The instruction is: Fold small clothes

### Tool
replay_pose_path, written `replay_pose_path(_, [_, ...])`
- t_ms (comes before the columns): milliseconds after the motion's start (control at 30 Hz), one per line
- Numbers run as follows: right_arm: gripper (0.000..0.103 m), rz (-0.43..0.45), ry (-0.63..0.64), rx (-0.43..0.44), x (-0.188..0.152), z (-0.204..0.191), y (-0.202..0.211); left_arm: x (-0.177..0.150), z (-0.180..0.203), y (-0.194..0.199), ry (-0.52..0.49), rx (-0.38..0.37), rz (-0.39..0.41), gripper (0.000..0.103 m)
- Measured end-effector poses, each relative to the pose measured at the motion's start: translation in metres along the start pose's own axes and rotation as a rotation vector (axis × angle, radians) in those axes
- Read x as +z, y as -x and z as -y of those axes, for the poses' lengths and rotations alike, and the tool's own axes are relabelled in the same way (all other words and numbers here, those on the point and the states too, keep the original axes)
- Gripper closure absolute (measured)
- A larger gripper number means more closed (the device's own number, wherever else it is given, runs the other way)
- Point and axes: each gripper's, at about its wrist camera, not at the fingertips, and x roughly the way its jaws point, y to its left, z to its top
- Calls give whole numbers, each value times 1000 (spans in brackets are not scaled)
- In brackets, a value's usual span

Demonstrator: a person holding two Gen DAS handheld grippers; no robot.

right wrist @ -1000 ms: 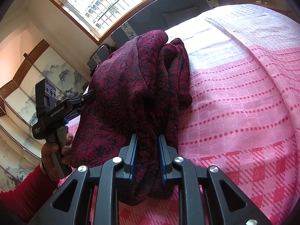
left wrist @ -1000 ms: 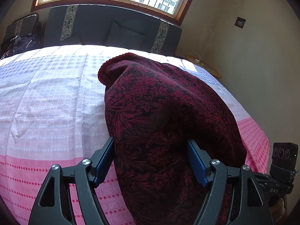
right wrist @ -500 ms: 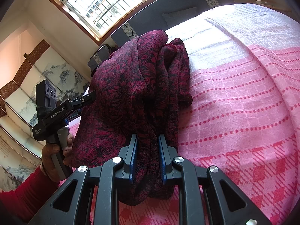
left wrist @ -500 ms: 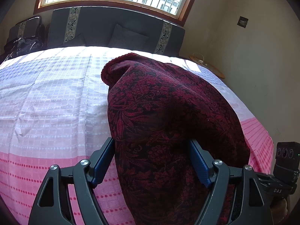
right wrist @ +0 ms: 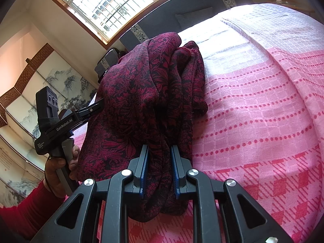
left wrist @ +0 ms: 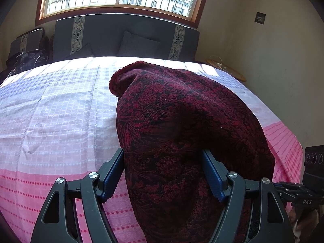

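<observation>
A dark red garment with a black floral pattern (left wrist: 182, 133) hangs bunched over a pink and white checked bedspread (left wrist: 60, 121). In the left wrist view my left gripper (left wrist: 163, 156) stands wide open with the cloth draped between its blue pads, not clamped. In the right wrist view my right gripper (right wrist: 159, 151) is shut on a gathered fold of the garment (right wrist: 145, 93), which rises in front of it. The left gripper (right wrist: 89, 111) also shows there, held in a hand at the garment's left edge.
The bedspread (right wrist: 263, 101) covers a wide bed. A dark headboard with a cushion (left wrist: 137, 44) stands at the far end under a window. A wall is close on the right, with a small round table (left wrist: 224, 68). A painted screen (right wrist: 40, 93) stands at the left.
The left wrist view has tilted down slightly, so the garment and bed sit a little lower in frame. The right gripper's hold on the cloth has not changed.
</observation>
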Motion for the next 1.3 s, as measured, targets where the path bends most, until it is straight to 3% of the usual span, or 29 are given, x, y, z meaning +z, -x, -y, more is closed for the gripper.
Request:
replay_pose_path(400, [82,-34,-40,14,2,2,1,1,4,0,-14,8,0,30])
replay_pose_path(500, [68,-57,-12,1,8,-7,4,1,4,0,-14,3,-1,31])
replay_pose_path(567, [49,-55,-2,-1,13,-12,6,0,3,0,-12,-2,0,31])
replay_pose_path(600, [46,-50,6,-9,16,-13,7,0,3,0,-13,-3,2,31])
replay_pose_path(800, [42,-40,-3,-66,46,0,2,0,1,1,-13,-10,-2,31])
replay_pose_path(900, [34,-64,12,-61,65,6,-12,1,1,1,-11,-14,-7,31])
replay_pose_path(1000, [33,-91,19,-34,82,9,-29,2,-2,0,-9,-25,-7,31])
replay_pose_path(1167, [18,-123,-14,31,106,22,-52,3,-6,-1,-10,-39,-19,31])
replay_pose_path(1300, [16,-160,-54,119,110,30,-71,5,-6,-1,-16,-36,-23,31])
